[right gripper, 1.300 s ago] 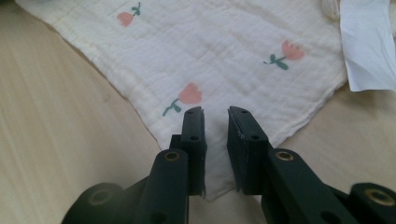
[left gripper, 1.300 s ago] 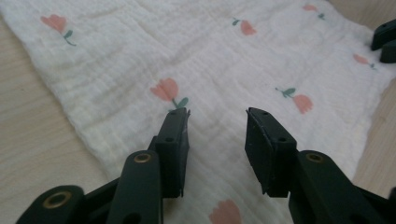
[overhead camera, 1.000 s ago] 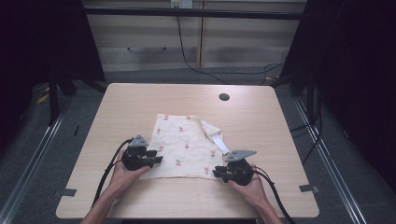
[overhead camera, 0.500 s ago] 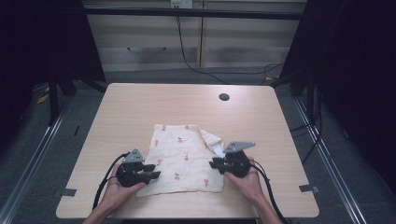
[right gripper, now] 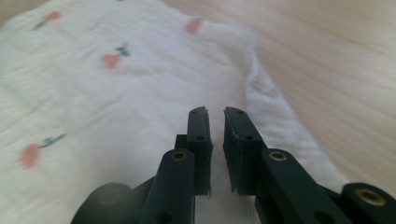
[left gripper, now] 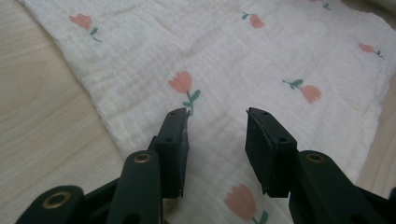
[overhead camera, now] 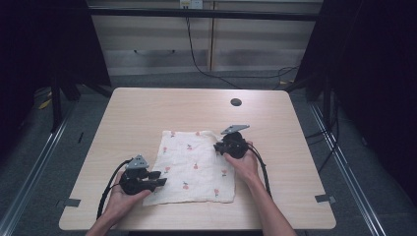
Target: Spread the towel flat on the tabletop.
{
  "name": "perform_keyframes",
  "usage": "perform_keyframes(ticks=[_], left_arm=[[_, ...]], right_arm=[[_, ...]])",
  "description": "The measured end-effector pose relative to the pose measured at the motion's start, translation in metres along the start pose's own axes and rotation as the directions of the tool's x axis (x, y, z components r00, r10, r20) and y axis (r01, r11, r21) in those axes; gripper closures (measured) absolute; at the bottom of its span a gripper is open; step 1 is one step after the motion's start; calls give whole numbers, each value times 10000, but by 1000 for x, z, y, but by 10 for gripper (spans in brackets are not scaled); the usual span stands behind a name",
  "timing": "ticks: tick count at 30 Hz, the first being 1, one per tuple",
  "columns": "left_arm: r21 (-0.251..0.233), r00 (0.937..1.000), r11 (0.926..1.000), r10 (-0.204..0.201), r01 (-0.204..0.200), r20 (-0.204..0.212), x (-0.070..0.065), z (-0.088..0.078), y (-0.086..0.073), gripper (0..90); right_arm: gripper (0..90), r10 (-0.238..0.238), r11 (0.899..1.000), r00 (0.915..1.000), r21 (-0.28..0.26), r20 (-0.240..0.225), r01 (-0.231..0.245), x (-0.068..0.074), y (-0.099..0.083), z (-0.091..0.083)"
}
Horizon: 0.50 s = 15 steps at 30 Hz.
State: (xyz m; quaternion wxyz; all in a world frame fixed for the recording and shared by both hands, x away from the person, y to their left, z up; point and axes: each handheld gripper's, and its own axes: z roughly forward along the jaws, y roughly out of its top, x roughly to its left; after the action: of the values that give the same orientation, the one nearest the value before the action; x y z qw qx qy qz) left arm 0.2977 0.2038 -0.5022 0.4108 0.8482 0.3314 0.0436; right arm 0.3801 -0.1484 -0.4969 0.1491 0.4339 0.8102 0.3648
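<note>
my left gripper (left gripper: 217, 126) half-wide over cloth (overhead camera: 194, 164), pinning nothing; right gripper (right gripper: 215, 114) jaws just closing, near-shut, empty, at folded edge to flatten.

Light wood-grain counter (overhead camera: 147, 113) with rounded corners. A white cloth (overhead camera: 194, 167) with small pink flower print lies flat on its near middle, far right corner rumpled. A small dark round spot (overhead camera: 236, 102) sits toward the far edge.
</note>
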Motion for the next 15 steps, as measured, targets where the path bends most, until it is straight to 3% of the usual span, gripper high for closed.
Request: perform_keyframes(ticks=[10,15], left_arm=[[73,9999,10000,-19,18,131,-2,1,0,586],[60,10000,10000,58,-59,73,-7,2,-1,586]], right_arm=[[761,562,9980,9931,-331,1028,-531,-38,-3,-17],[746,851,9941,9920,-757,928,-782,-46,-6,-30]])
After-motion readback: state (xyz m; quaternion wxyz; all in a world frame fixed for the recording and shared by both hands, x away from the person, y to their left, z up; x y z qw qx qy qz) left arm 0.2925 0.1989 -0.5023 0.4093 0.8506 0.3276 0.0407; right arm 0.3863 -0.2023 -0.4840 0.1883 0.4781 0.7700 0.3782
